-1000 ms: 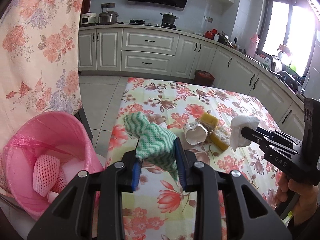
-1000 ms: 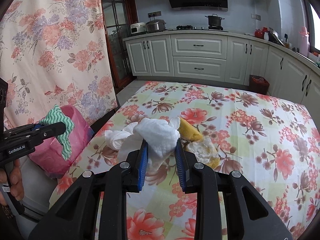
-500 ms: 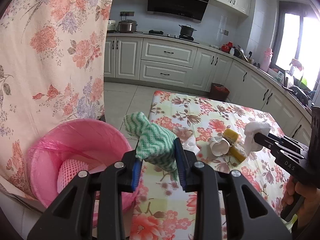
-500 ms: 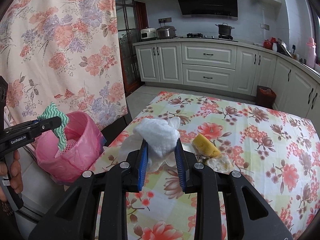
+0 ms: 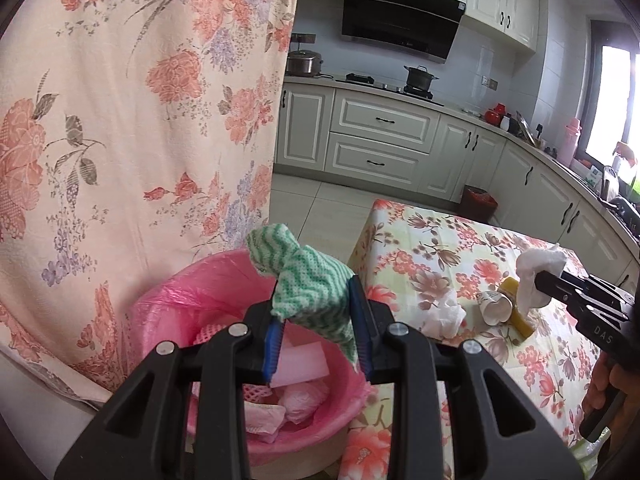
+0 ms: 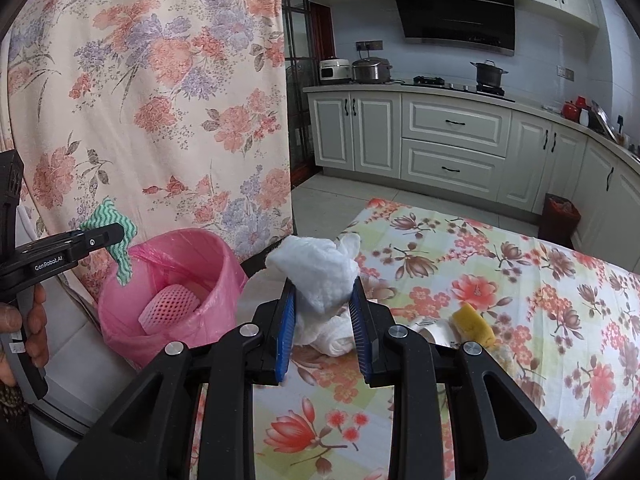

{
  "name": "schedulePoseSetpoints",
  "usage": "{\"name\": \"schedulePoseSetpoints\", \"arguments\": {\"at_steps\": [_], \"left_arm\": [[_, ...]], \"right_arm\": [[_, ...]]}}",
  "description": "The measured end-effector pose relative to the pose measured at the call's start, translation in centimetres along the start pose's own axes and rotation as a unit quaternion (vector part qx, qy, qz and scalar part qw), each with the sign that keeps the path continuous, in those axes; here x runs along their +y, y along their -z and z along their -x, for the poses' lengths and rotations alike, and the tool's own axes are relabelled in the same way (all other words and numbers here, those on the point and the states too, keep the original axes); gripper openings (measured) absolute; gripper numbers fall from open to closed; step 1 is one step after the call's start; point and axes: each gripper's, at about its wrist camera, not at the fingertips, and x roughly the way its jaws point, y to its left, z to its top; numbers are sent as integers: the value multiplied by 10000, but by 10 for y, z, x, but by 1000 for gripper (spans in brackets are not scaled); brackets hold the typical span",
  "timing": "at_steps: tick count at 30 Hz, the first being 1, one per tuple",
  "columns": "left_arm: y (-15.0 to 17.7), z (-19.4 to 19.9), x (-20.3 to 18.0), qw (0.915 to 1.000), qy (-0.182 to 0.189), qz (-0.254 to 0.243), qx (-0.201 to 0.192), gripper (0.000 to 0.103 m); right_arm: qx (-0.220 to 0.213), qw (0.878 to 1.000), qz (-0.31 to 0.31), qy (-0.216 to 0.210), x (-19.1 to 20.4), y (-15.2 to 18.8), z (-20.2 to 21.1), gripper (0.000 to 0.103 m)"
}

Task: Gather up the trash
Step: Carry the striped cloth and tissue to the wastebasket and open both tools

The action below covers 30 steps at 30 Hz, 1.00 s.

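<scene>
- Two views, left wrist first: half the bin (image 5: 192, 300) is hidden behind the left gripper (image 5: 316, 332), whose blue pads are clamped on one green zigzag cloth (image 5: 308, 292), soft and crumpled, held over the bin's mouth.
- Inside the pink plastic liner I count one netted foam sleeve, one flat pale sheet and a few wadded pink-white scraps; the rest is covered by the black fingers.
- On the floral table (image 5: 440, 248) lie one loose tissue (image 5: 444, 316), one crushed paper cup (image 5: 496, 308) and one yellow piece (image 5: 520, 316), partly hidden by the wad (image 5: 536, 276) that the right gripper (image 5: 548, 280) holds at the frame edge.
- Right wrist view: right gripper (image 6: 322, 316) is closed on the fluffy white wad (image 6: 320, 276), above the table (image 6: 520, 280) near its bin-side edge.
- Behind its fingers, the tissue (image 6: 336, 336) and cup (image 6: 436, 330) are mostly cut off; the yellow piece (image 6: 472, 322) shows, spongy-looking.
- Far left, the left gripper (image 6: 116, 236) grips the cloth (image 6: 116, 240) just above the bin (image 6: 168, 320); a hand (image 6: 20, 328) on the handle is cropped.
</scene>
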Motion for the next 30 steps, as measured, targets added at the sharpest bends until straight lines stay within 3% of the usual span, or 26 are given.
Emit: {"name": "schedulePoseSetpoints", "arguments": {"at_steps": [20, 30], "left_arm": [[-9, -15, 57, 9993, -307, 172, 115, 30], [-18, -29, 67, 9988, -408, 195, 197, 30]], "right_arm": [[245, 9947, 541, -834, 97, -44, -58, 27], [487, 9910, 789, -964, 127, -54, -97, 27]]}}
